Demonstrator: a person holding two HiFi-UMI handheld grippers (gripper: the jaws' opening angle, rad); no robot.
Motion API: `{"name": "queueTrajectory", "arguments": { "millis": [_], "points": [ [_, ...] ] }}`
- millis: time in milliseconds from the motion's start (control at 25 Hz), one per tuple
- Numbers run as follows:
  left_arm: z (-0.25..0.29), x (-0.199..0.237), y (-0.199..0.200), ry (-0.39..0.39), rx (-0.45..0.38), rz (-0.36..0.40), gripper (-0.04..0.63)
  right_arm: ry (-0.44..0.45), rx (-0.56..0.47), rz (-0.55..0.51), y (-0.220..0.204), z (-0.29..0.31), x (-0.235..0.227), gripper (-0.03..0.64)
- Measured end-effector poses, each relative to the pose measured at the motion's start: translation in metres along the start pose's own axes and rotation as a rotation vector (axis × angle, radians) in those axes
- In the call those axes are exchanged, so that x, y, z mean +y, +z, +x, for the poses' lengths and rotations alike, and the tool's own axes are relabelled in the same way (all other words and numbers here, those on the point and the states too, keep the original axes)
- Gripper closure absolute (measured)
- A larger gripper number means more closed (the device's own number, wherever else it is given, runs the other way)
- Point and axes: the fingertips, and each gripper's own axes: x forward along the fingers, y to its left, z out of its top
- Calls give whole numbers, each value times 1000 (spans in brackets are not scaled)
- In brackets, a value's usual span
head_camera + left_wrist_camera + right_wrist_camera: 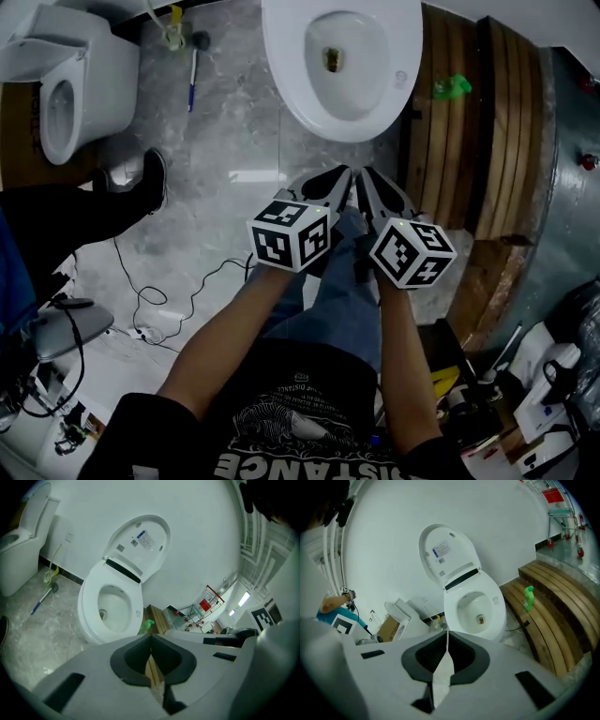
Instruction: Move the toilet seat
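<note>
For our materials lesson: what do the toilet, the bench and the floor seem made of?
Toilet: probably glazed ceramic, glossy white. Bench: wood, brown slats, matt. Floor: polished stone or stone-look tile, grey veining with a light reflection.

1. Locate the grey marble floor (234,122).
2. You will find a white toilet (342,66) standing on it, and a second toilet (66,84) well apart at left.
3. A blue-handled tool (192,80) lies between them.
4. A wooden platform (478,122) rests at right.
</note>
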Motion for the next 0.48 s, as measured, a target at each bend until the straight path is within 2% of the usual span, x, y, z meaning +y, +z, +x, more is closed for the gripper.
{"name": "queueTrajectory", "arguments": {
  "millis": [320, 480],
  "points": [
    [45, 57, -22, -3, -17, -104, 583, 35, 37, 43, -32, 55, -39, 597],
    [68, 77, -31, -39, -47, -179, 583, 47, 19, 88, -41, 78, -59, 597]
  ]
}}
